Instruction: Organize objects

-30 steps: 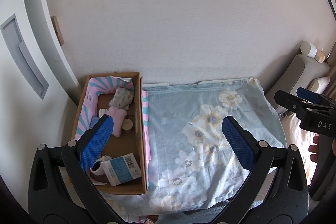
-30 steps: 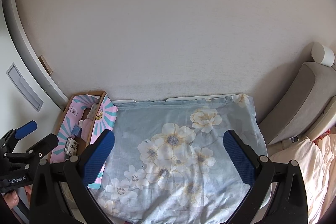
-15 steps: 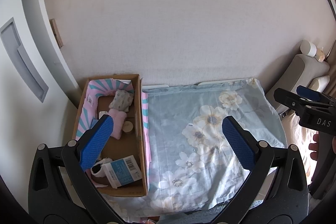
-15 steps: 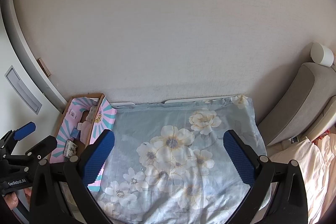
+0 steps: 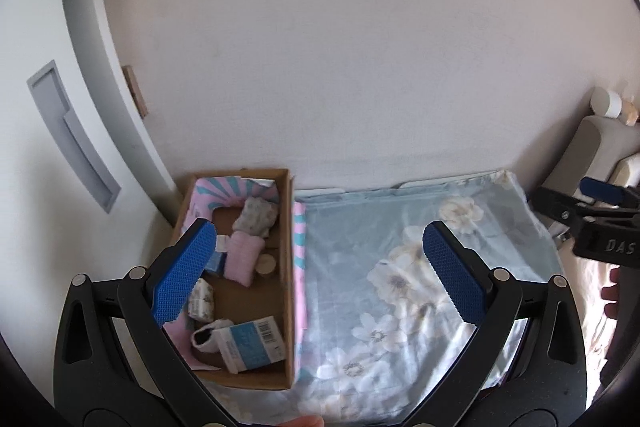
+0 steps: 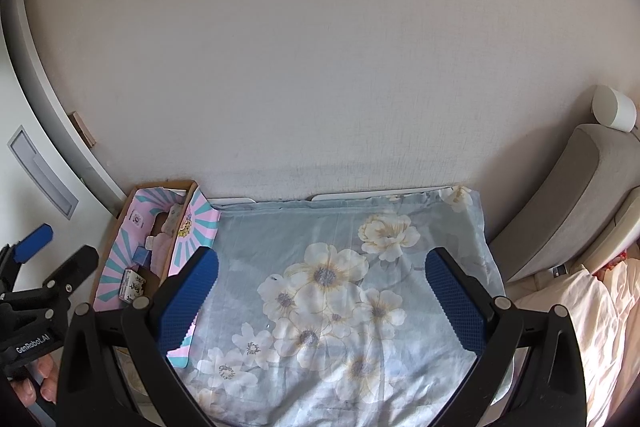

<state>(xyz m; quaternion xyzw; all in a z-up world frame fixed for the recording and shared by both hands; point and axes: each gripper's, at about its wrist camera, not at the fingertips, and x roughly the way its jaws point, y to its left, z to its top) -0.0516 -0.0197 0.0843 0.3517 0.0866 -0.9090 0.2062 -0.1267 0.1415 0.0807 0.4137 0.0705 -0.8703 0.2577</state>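
A cardboard box (image 5: 285,223) with a pink and teal lining stands at the left end of a table under a blue floral cloth (image 5: 404,267). Inside lie a pink pouch (image 5: 244,257), a grey patterned pouch (image 5: 256,219), a round wooden lid (image 5: 267,263), a blue-labelled packet (image 5: 252,343) and other small items. My left gripper (image 5: 320,271) hangs open above the box's right wall, holding nothing. My right gripper (image 6: 320,293) is open and empty over the cloth (image 6: 340,287), with the box (image 6: 154,227) to its left.
A white wall runs behind the table, with a curved grey door frame (image 5: 104,67) at the left. A grey padded seat (image 6: 568,195) and cream bedding (image 6: 600,315) lie to the right. The other gripper shows at each view's edge, held by a hand (image 6: 36,383).
Both views have tilted upward and drawn back a little, so box and cloth sit lower in frame. Both grippers stay open; nothing in the box has moved.
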